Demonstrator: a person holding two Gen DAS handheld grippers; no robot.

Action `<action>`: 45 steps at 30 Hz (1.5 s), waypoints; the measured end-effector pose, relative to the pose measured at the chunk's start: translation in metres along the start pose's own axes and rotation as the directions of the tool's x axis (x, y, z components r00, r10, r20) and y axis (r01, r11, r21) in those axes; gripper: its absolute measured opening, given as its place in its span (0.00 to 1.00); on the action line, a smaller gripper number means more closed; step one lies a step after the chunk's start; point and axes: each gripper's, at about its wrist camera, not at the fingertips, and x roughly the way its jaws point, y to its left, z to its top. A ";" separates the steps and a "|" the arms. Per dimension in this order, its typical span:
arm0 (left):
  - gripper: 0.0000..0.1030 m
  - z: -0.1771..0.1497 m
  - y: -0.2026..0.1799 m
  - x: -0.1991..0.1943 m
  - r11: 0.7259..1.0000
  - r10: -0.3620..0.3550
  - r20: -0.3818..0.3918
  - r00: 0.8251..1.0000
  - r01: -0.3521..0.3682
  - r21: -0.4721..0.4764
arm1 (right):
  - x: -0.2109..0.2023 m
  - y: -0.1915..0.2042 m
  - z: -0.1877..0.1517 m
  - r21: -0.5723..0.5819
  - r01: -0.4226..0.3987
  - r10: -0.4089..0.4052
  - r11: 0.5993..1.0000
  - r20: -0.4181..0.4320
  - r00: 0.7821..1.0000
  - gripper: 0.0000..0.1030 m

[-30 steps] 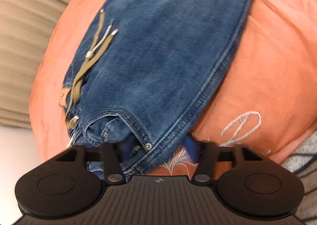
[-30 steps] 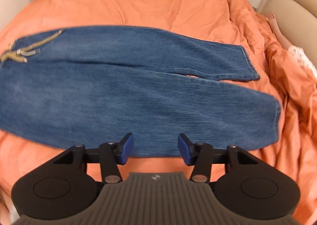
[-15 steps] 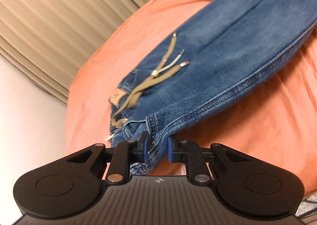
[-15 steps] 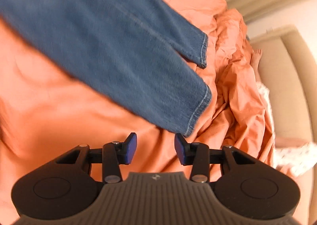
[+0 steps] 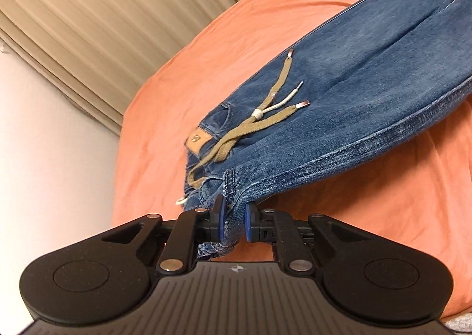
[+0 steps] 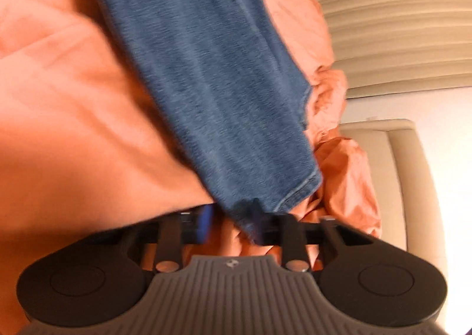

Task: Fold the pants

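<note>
Left gripper (image 5: pixel 233 221) pinches the waistband corner of the jeans (image 5: pixel 368 75); its jaws have just been closing, denim bunched between the blue pads (image 5: pixel 220 221). Right gripper (image 6: pixel 233 227) is at the leg hem; the frame is blurred, its jaws have just been closing, a tongue of denim sits between them and looks gripped, though the pads still appear apart in the blur.

Handling, as a judgement: denim is soft but fairly heavy and thick, so it will sag between the two holds and drag on the cover. Not fragile, not slippery. The stitched waistband and hem are the firmest places to grip, and both holds are already there.

The pants lie on the orange duvet (image 5: pixel 183 104), waist end raised off it at the left gripper. Tan drawstring (image 5: pixel 259 125) and leather patch (image 5: pixel 197 138) sit near the waist. The long axis runs from the near waistband away to the far upper right, legs side by side. Beyond are beige curtains (image 5: pixel 103 25); in the right view, a beige headboard (image 6: pixel 392 175) past the hem.
</note>
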 end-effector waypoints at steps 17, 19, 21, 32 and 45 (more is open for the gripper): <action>0.05 0.034 0.049 -0.010 0.985 0.119 0.077 0.990 -0.108 -0.132 | -0.080 -0.142 0.037 0.406 0.190 -0.224 0.894 0.037 0.974 0.00; 0.05 0.046 0.055 -0.004 0.985 0.121 0.083 0.989 -0.109 -0.136 | -0.070 -0.148 0.048 0.411 0.201 -0.228 0.889 0.016 0.974 0.00; 0.05 0.060 0.059 0.008 0.985 0.121 0.079 0.989 -0.110 -0.136 | -0.054 -0.154 0.064 0.410 0.201 -0.217 0.890 -0.008 0.976 0.00; 0.05 0.152 0.084 0.128 0.985 0.038 -0.023 0.999 -0.041 -0.165 | 0.071 -0.182 0.160 0.324 0.209 -0.189 0.923 -0.093 0.978 0.00; 0.05 0.179 0.039 0.283 0.994 -0.029 -0.222 0.975 0.005 -0.111 | 0.236 -0.142 0.246 0.129 0.112 -0.087 0.985 -0.184 0.979 0.00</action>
